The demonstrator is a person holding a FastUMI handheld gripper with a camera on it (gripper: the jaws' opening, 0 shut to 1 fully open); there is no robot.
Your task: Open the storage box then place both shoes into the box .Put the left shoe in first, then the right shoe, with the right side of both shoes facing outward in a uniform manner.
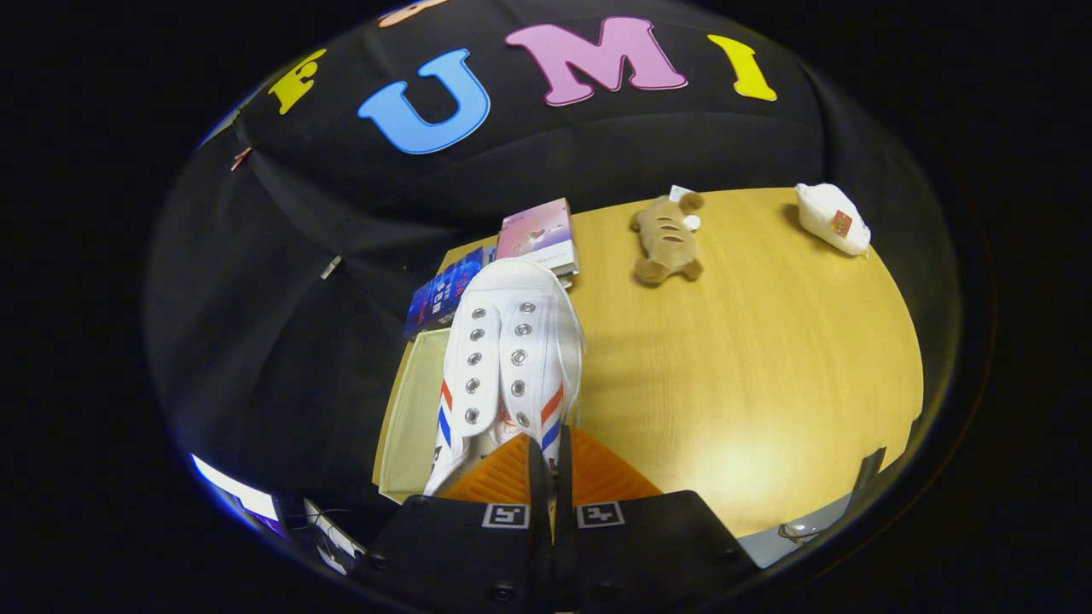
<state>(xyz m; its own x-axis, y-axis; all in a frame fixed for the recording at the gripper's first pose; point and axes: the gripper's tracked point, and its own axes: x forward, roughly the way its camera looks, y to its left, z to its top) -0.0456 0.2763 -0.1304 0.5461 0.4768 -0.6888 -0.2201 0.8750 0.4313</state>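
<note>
The gripper (550,477) has its two fingers drawn nearly together, pinching the rear edge of the white shoe (510,358) between them, only a thin slit showing where the two pads meet. The shoe hangs lifted from that grip, its long axis running straight ahead away from the fingers, toe pointing toward the far edge of the wooden table (751,358). Its top faces us: two rows of metal eyelets, no laces that I can make out, red and blue stripes on both sides near the heel. The heel itself is hidden behind the fingers, so exactly which part is clamped is hard to say.

Just beside the shoe, on its left and lower down, sits the storage box (418,409), pale and open-topped, at the table's left edge. The shoe overlaps its right side, so part of the interior is covered; the part that shows looks bare, and I cannot tell whether anything lies under the shoe.

Beyond the shoe's toe lies a stack of books (539,234), with a dark blue packet (444,294) next to them, partly hidden by the shoe. Farther right of the shoe, a brown plush toy (667,239) lies on the table, and well beyond that a white pouch (833,218) near the far corner.
</note>
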